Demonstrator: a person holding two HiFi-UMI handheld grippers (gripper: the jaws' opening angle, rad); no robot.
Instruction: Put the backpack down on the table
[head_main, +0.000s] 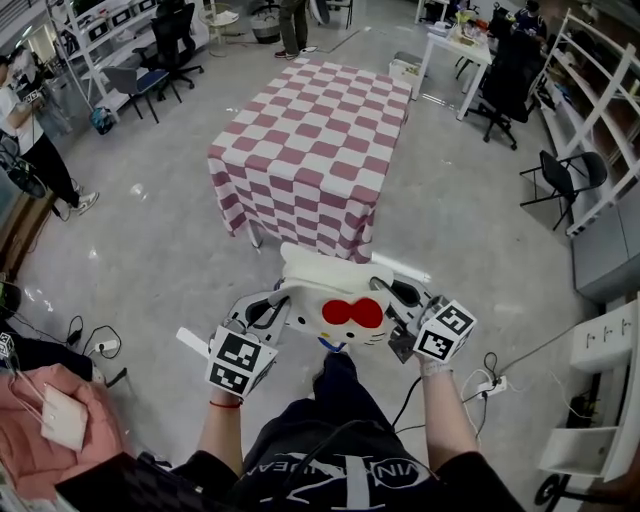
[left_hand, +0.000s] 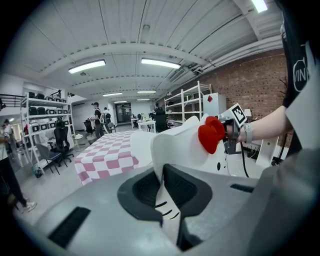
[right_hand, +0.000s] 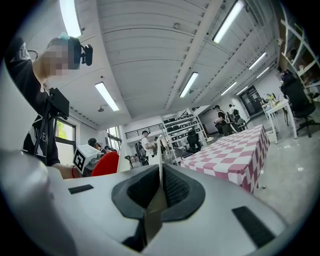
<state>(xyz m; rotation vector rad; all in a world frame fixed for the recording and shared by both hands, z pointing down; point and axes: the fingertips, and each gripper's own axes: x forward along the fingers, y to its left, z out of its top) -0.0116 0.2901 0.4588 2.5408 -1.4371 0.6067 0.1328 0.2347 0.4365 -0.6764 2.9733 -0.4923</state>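
Observation:
The backpack (head_main: 335, 303) is white with a cat face and a red bow (head_main: 355, 313). I hold it in the air in front of me, short of the table (head_main: 312, 148) with its red and white checked cloth. My left gripper (head_main: 272, 312) is shut on the backpack's left edge, and the white edge (left_hand: 170, 150) runs between its pads. My right gripper (head_main: 402, 318) is shut on the right edge, a thin white strip (right_hand: 160, 172) pinched in its jaws. The table (left_hand: 106, 156) lies ahead, a step away over the floor.
Grey floor surrounds the table. Office chairs (head_main: 150, 75) and shelving (head_main: 95, 40) stand at the back left, a folding chair (head_main: 560, 180) and racks at the right. People stand at the far left (head_main: 35, 150) and back. A pink cloth (head_main: 50, 420) and cables lie by my feet.

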